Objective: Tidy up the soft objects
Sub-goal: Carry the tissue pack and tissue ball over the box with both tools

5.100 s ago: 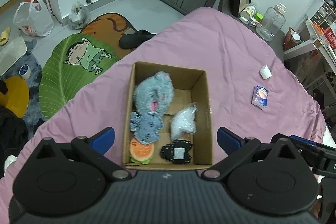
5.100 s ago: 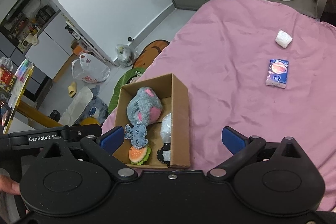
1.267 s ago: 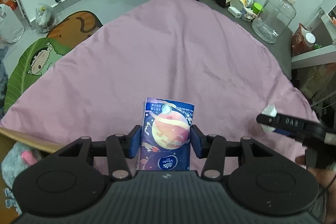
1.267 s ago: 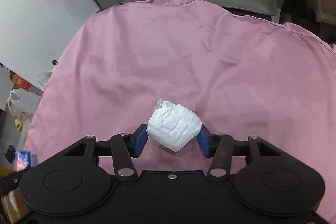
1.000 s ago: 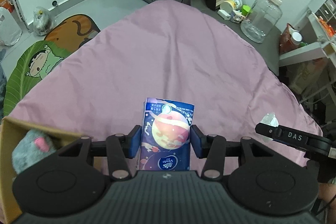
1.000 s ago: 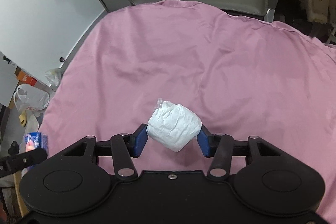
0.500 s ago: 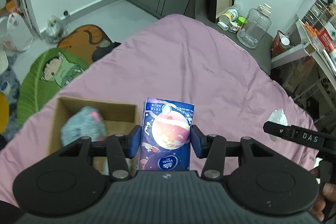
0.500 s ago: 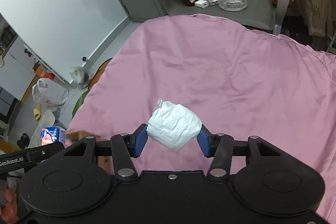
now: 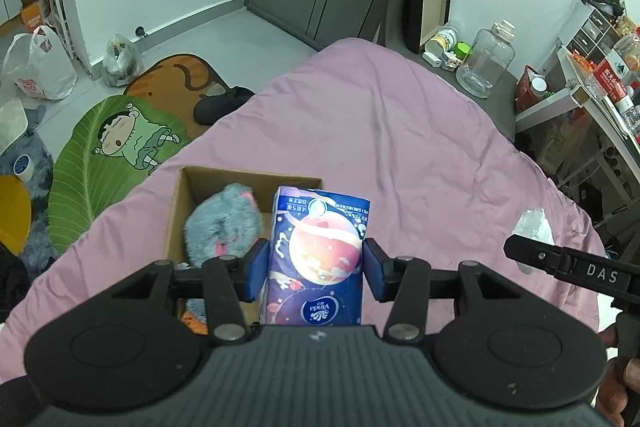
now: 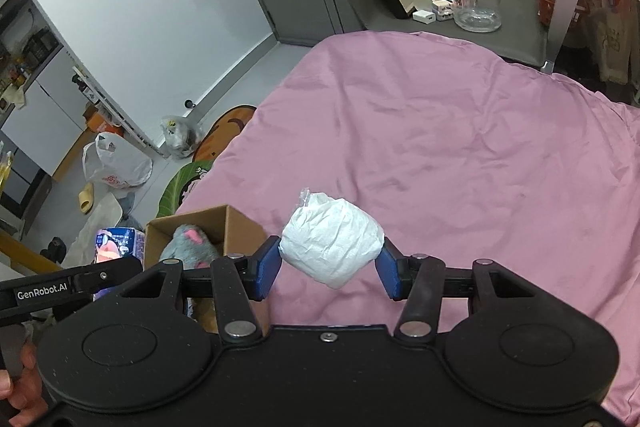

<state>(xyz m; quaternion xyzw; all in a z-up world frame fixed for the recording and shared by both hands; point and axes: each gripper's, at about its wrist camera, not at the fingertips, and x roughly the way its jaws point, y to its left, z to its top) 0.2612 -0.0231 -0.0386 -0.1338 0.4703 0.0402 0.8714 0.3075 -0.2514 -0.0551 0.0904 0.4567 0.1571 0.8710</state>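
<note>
My left gripper [image 9: 316,269] is shut on a blue tissue pack [image 9: 318,259] printed with a planet, held upright above the right part of the cardboard box [image 9: 178,211]. Inside the box lies a grey plush toy [image 9: 224,227]; an orange item shows at its near end. My right gripper [image 10: 330,269] is shut on a white wrapped soft bundle [image 10: 332,243], held over the pink bedspread [image 10: 460,155] just right of the box [image 10: 236,227]. In the left wrist view the right gripper shows at the right edge with the bundle [image 9: 534,227]. The tissue pack [image 10: 116,245] appears at the left of the right wrist view.
The bed's far edge drops to a grey floor with cartoon mats [image 9: 116,143], plastic bags [image 9: 38,71] and a dark slipper [image 9: 222,103]. A clear jug [image 9: 484,67] and small containers stand beyond the bed's far corner. Shelving [image 9: 592,67] runs along the right.
Both grippers have risen and pulled back toward the box with their loads still gripped. The box and grey plush have come fully into the left wrist view and entered the right wrist view.
</note>
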